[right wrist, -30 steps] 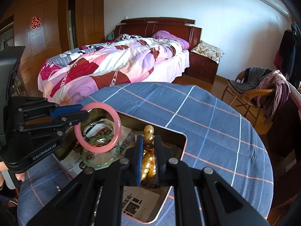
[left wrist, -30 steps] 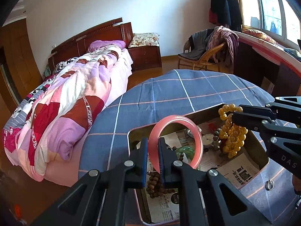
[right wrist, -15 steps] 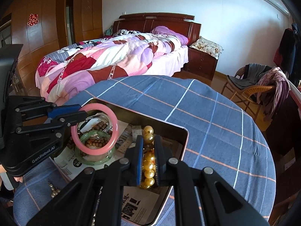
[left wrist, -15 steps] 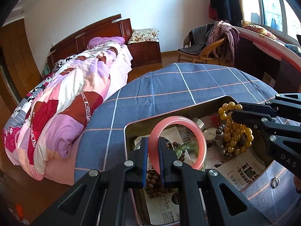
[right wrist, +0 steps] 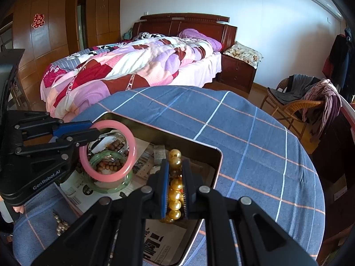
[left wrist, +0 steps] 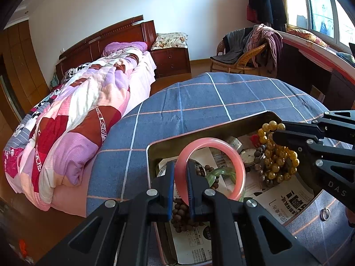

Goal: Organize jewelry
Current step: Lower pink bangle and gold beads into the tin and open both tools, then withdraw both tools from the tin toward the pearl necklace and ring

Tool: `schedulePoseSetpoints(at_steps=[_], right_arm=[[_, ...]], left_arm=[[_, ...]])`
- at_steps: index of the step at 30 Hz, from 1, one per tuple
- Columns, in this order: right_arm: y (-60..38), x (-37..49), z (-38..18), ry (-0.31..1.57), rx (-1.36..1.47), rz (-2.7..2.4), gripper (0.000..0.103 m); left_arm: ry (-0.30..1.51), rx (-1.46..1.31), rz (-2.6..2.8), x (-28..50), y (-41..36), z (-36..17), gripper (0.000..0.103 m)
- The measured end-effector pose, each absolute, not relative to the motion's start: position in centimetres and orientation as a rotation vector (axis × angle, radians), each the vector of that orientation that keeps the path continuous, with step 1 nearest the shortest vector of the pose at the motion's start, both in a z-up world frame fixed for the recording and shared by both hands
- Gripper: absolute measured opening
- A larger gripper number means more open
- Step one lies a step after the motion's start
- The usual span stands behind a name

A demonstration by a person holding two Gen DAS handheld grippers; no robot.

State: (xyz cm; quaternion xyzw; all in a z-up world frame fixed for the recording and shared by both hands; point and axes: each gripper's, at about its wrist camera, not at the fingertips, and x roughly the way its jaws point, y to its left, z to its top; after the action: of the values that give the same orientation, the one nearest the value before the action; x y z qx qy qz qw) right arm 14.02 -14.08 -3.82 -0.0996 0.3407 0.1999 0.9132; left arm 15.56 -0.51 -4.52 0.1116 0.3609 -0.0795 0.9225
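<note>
My left gripper [left wrist: 179,168] is shut on a pink bangle [left wrist: 233,155] and holds it just above the metal tray [left wrist: 199,133]; it also shows in the right wrist view [right wrist: 93,130] with the bangle [right wrist: 131,141]. My right gripper [right wrist: 175,164] is shut on a golden bead bracelet [right wrist: 174,199] over the tray's right part [right wrist: 218,155]; the left wrist view shows it [left wrist: 275,133] with the beads [left wrist: 275,161] hanging. A green bangle [right wrist: 106,188], brown wooden beads [left wrist: 182,212] and a watch [left wrist: 247,155] lie in the tray on newspaper.
The tray sits on a round table with a blue checked cloth [left wrist: 210,95]. A small ring [left wrist: 325,214] lies on the cloth right of the tray, a pearl piece [right wrist: 60,223] left of it. A bed [left wrist: 77,110] and a wicker chair [left wrist: 244,59] stand beyond.
Both grippers have come lower and closer over the tray, still holding the pink bangle and the golden beads. The bangle now hangs nearer the green bangle.
</note>
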Motion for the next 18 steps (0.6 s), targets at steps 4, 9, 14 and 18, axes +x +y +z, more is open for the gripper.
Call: schedulePoseSetpoints(at_steps=[4, 9, 14, 18], right_arm=[[-14.2, 14.1, -3.9, 0.704, -0.206, 0.412, 0.013], [-14.2, 13.7, -4.1, 0.682, -0.225, 0.401, 0.018], [-14.7, 13.6, -4.3, 0.683, -0.205, 0.386, 0.042], [-14.6, 13.6, -4.3, 0.682, -0.207, 0.38, 0.043]], left_arm=[[0.743, 0.228, -0.164, 15.6, -0.4, -4.5, 0.01], [0.728, 0.211, -0.16, 15.2, -0.3, -4.3, 0.011], [0.683, 0.217, -0.129, 14.3, -0.3, -3.9, 0.061], [0.686, 0.221, -0.128, 14.4, -0.2, -3.9, 0.061]])
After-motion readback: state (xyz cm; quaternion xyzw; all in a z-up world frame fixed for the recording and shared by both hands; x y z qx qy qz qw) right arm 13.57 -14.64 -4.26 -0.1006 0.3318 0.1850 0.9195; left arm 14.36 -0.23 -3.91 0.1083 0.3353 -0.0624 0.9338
